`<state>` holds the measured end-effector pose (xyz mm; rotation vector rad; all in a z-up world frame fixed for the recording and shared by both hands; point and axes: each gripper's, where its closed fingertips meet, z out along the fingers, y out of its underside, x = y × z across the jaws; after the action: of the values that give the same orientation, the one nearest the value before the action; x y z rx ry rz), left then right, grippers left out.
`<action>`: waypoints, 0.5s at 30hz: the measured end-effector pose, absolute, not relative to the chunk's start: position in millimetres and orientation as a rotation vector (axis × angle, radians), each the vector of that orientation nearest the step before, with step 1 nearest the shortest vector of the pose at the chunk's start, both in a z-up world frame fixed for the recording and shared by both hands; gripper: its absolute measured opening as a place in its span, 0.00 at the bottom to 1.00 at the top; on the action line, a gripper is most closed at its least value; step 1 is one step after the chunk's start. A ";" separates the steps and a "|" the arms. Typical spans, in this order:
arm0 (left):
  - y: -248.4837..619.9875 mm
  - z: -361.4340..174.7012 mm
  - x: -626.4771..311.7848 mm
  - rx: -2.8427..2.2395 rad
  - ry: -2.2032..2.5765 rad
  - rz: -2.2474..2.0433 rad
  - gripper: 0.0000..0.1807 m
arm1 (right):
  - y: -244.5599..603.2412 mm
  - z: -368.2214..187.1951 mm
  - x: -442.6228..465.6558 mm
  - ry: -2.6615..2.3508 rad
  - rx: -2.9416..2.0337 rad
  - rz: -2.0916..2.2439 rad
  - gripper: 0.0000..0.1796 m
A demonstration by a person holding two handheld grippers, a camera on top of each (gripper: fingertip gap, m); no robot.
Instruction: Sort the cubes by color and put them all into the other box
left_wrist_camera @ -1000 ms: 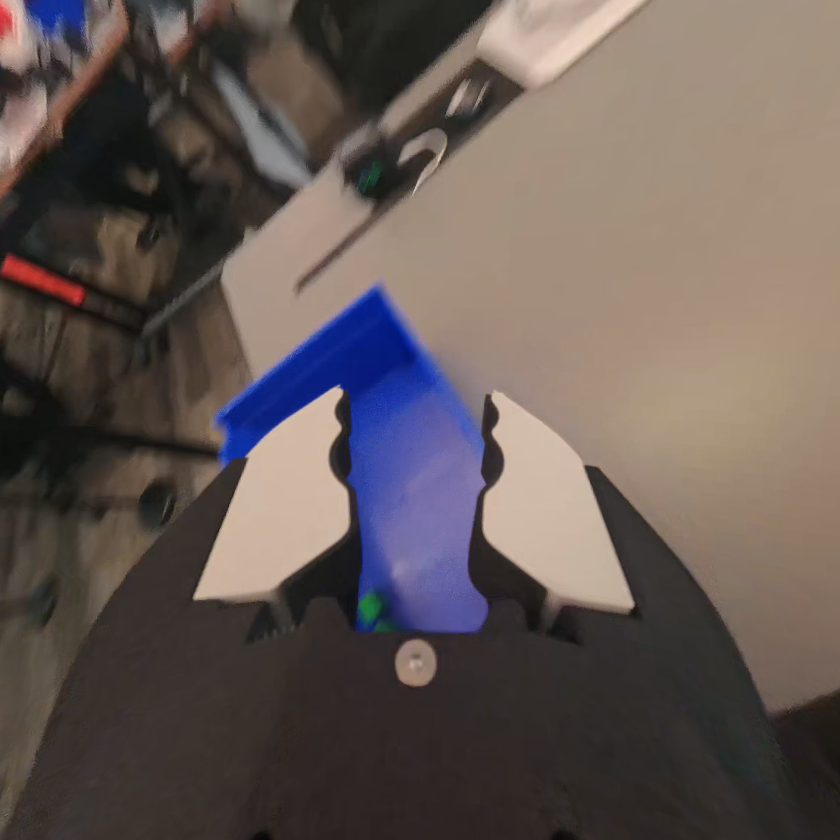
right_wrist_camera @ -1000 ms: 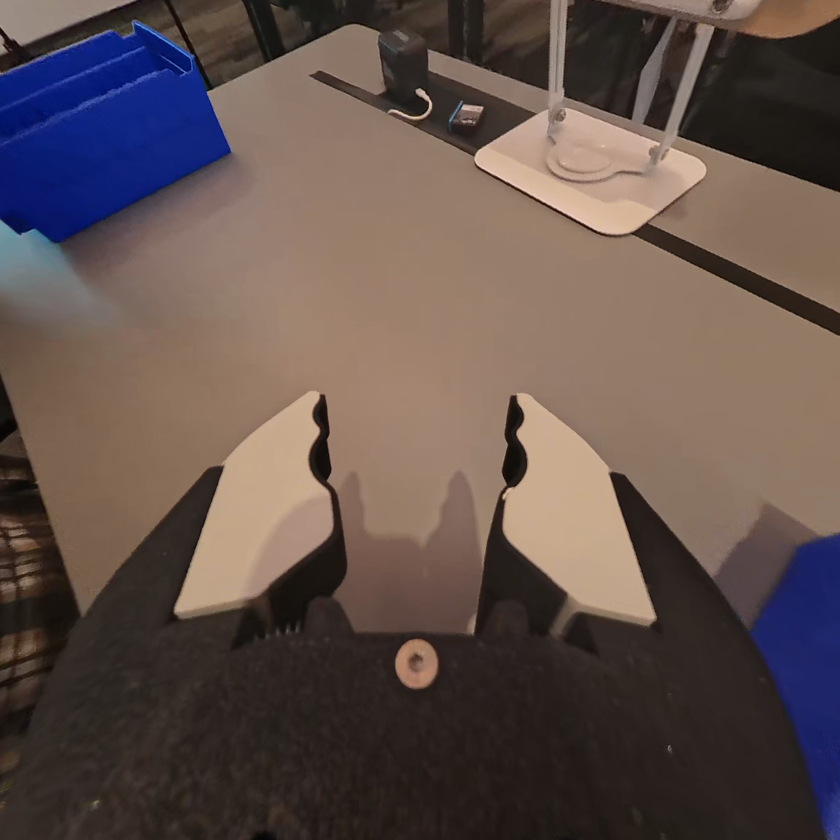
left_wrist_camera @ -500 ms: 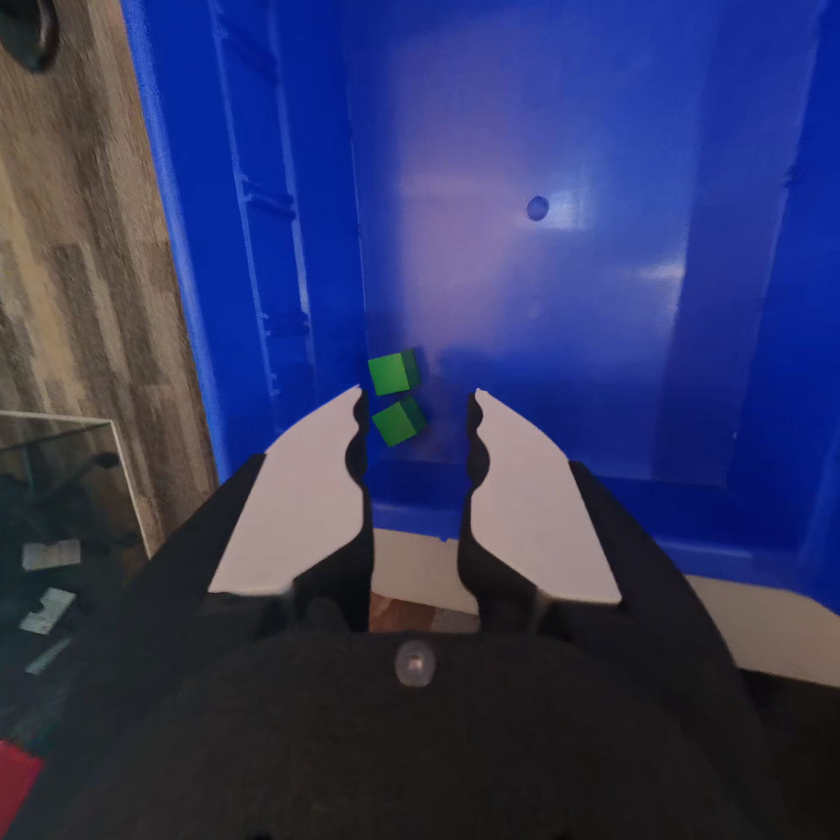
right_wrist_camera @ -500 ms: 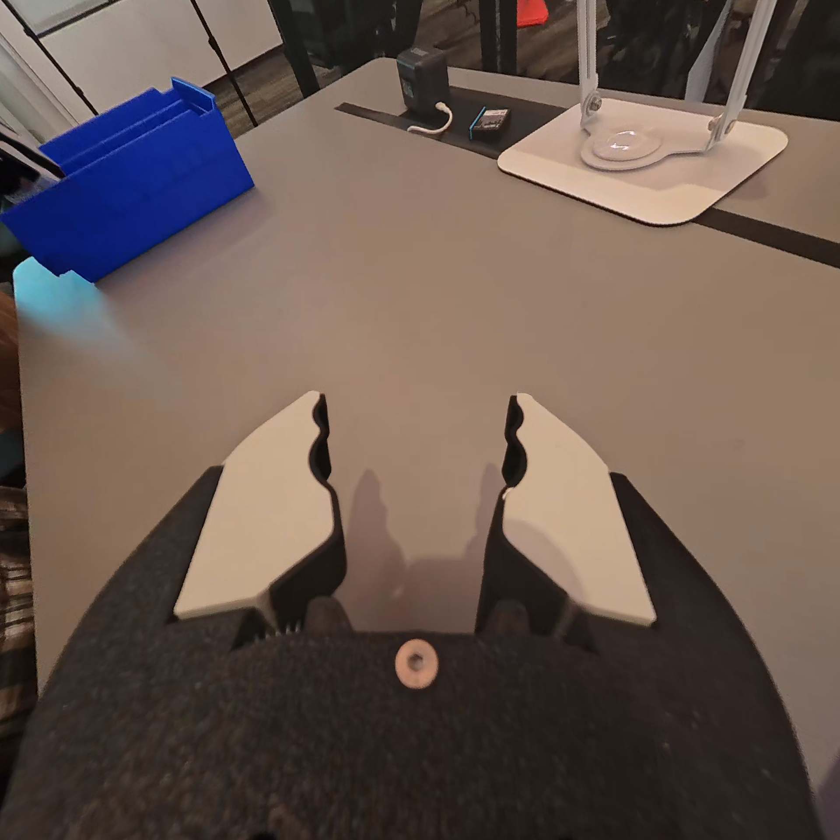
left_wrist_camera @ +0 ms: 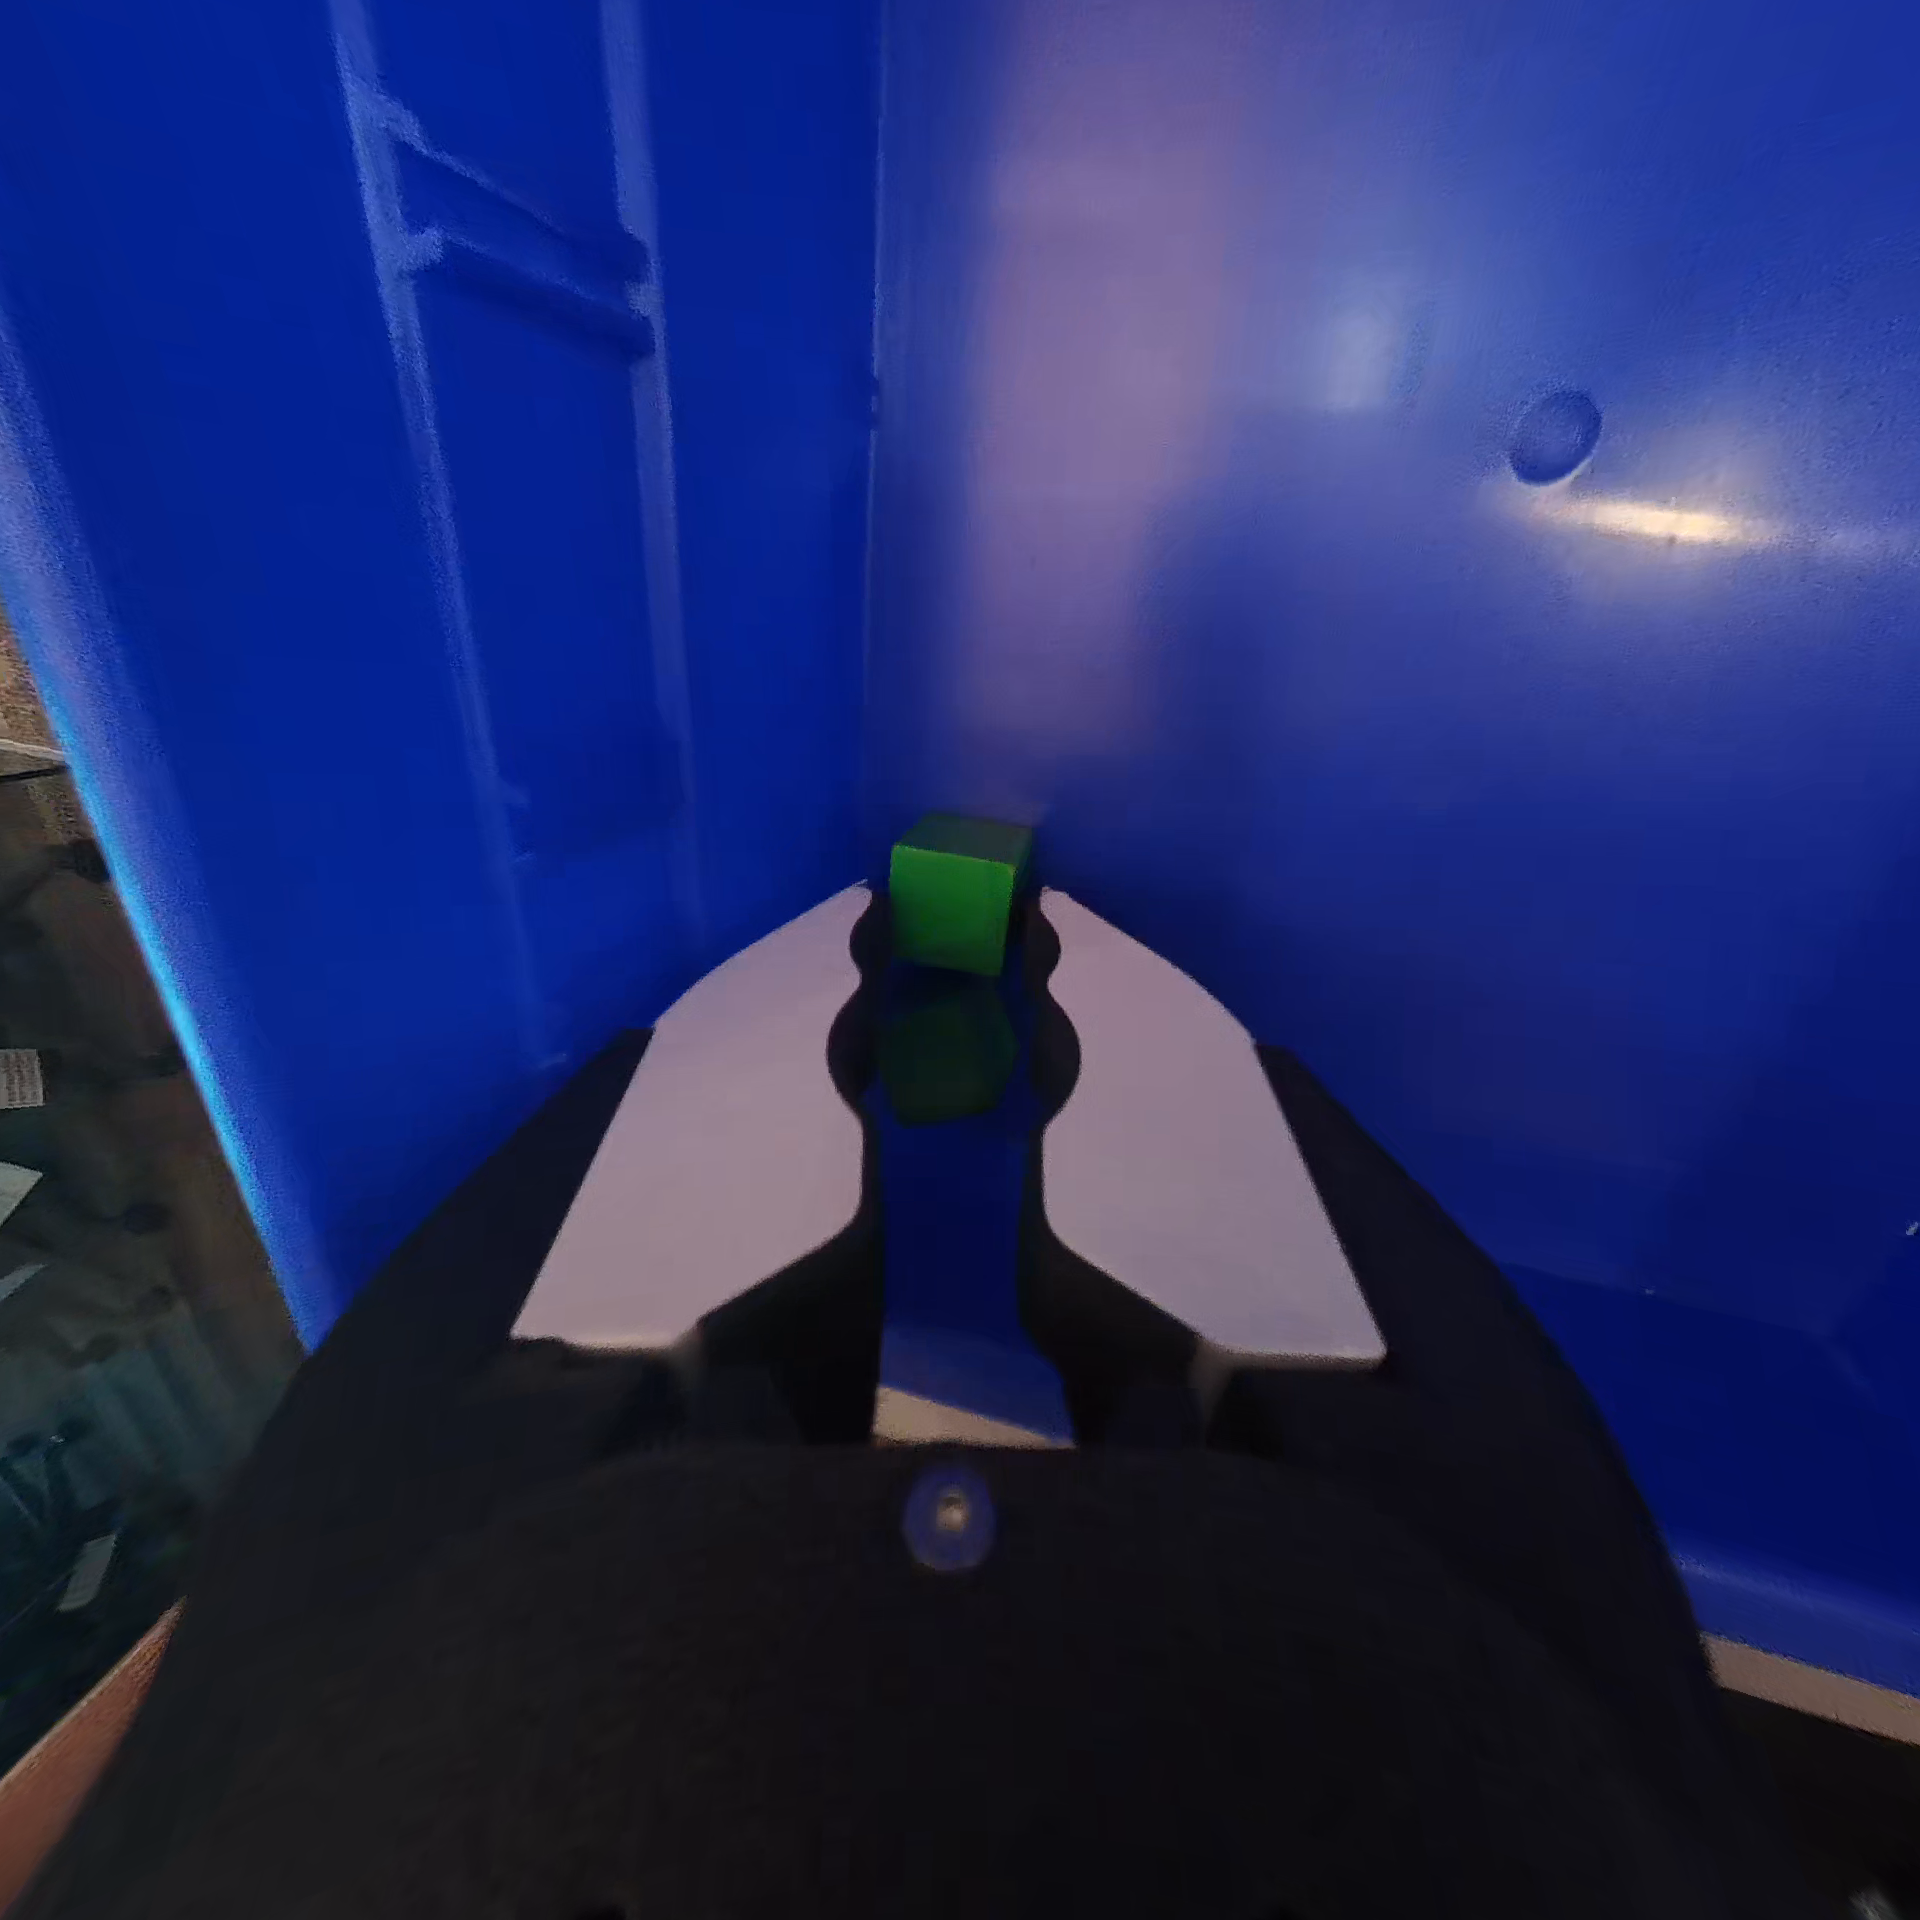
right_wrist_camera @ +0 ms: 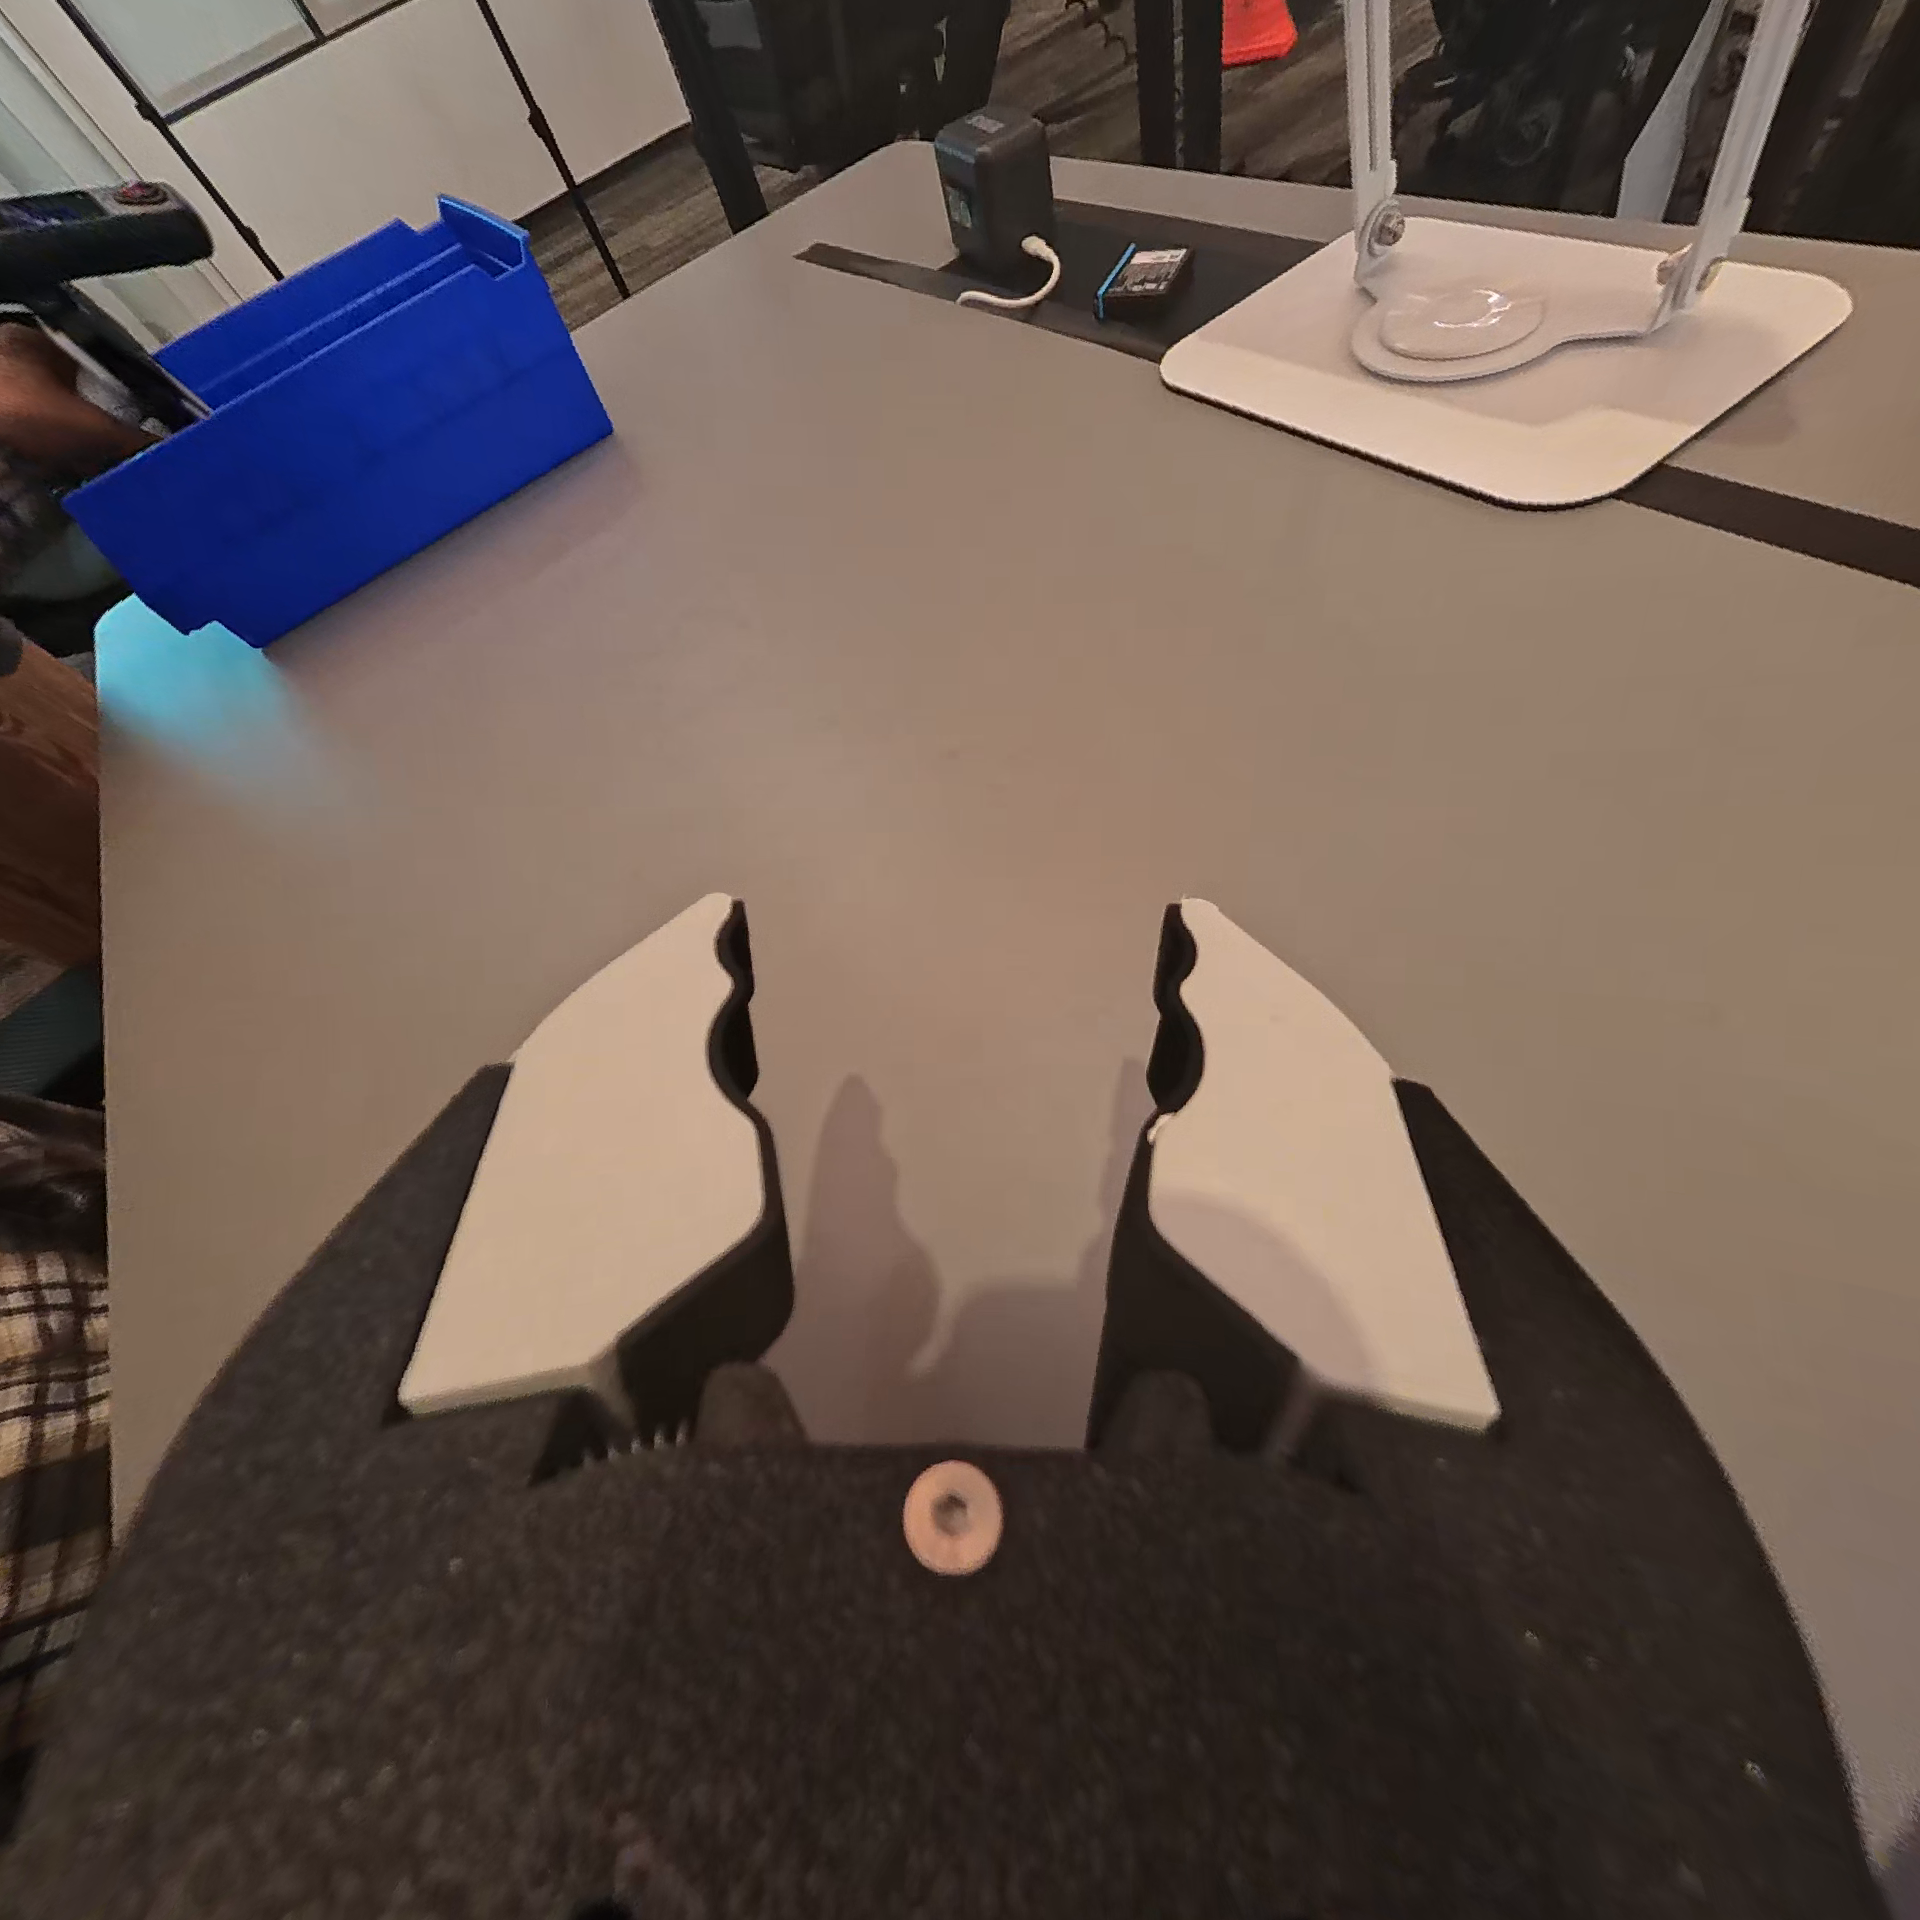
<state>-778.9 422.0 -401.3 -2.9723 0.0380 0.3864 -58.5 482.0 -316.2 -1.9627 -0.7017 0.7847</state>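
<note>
Since half a second earlier, the left gripper (left_wrist_camera: 951,904) has pushed deeper into the blue bin (left_wrist_camera: 1403,727), and its fingers now flank the two green cubes that previously lay ahead of the tips. Right gripper (right_wrist_camera: 951,914) has hardly shifted; its view has tilted slightly, bringing more of the far background into the upper frame.

Left wrist view: the brighter green cube (left_wrist_camera: 954,906) sits at frame centre, level with the fingertips, in the corner where the bin floor meets the ribbed side wall. The darker, shadowed green cube (left_wrist_camera: 943,1060) lies just below it in the frame, between the two fingers. The jaws are narrowly parted around this cube; whether they press on it cannot be told. Floor shows at the left edge of the frame.

Right wrist view: the jaws stand wide apart with nothing between them, above the bare grey table (right_wrist_camera: 1039,675). The blue bin stands at upper left of the frame, near the table's corner, with the other gripper (right_wrist_camera: 94,301) entering it from the left edge. At upper right a white stand base (right_wrist_camera: 1507,353) rests on the table; a black charger block (right_wrist_camera: 992,187) with a white cable and a small black-and-blue battery (right_wrist_camera: 1143,278) lie on a dark strip at upper centre.
</note>
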 end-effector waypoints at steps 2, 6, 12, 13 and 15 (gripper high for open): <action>423.9 -401.3 -780.2 -2.984 0.060 0.392 0.14 | 480.7 -316.8 -59.1 -0.711 -1.959 0.780 0.40; 431.8 -386.4 -781.3 -2.937 0.157 0.436 0.12 | 478.5 -314.4 -60.6 -0.717 -1.942 0.791 0.39; 478.9 -284.4 -720.8 -2.490 0.317 0.144 0.12 | 474.9 -304.0 -65.0 -0.731 -1.866 0.804 0.38; 486.3 -262.8 -698.0 -2.399 0.354 0.056 0.12 | 474.3 -301.3 -67.3 -0.735 -1.845 0.808 0.38; 497.7 -221.3 -639.5 -2.206 0.445 -0.162 0.12 | 472.9 -295.4 -73.5 -0.748 -1.801 0.806 0.39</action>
<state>-639.5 497.7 -221.3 -2.2056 0.4449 -0.1624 -73.5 472.9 -295.4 -1.8010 -0.7482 0.8063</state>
